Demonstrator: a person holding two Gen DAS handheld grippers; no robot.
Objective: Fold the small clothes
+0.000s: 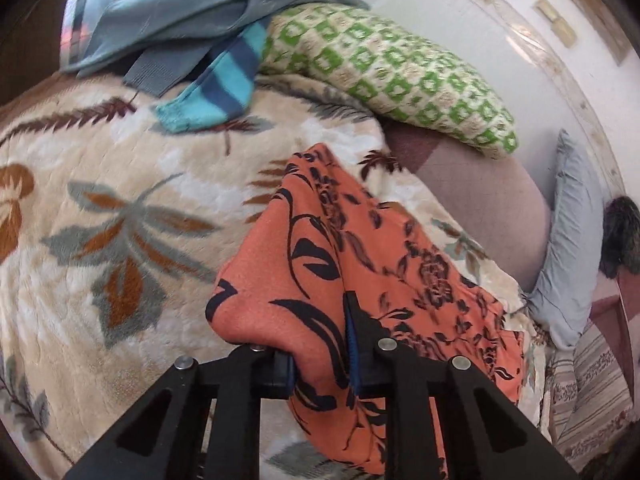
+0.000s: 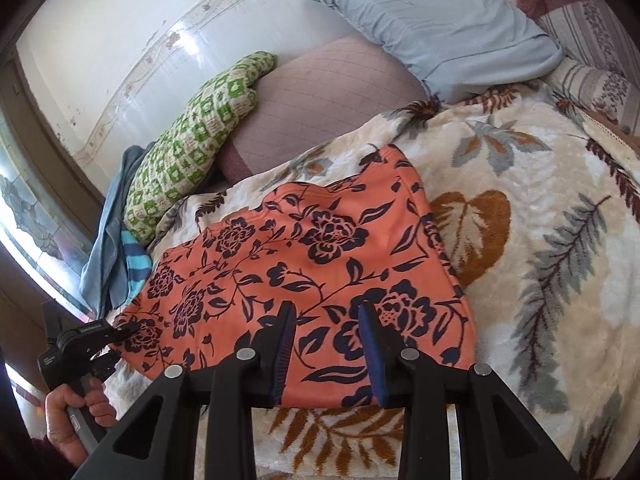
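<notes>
An orange cloth with a dark floral print (image 2: pixel 304 248) lies spread on a cream leaf-patterned blanket (image 2: pixel 540 208). In the left wrist view the same orange cloth (image 1: pixel 360 240) rises in a bunched fold, and my left gripper (image 1: pixel 320 344) is shut on it; fabric drapes over the left finger and hides it. From the right wrist view that left gripper (image 2: pixel 128 328) pinches the cloth's left corner, with a hand (image 2: pixel 76 412) on its handle. My right gripper (image 2: pixel 326 320) hovers over the cloth's near edge, jaws parted, nothing pressed between the blue pads.
At the blanket's (image 1: pixel 120 184) far end lie blue-grey clothes (image 1: pixel 192 16) and a turquoise striped piece (image 1: pixel 224 80). A green patterned pillow (image 2: pixel 188 140), a mauve cushion (image 2: pixel 320 92) and a light blue pillow (image 2: pixel 432 20) lean along the white wall.
</notes>
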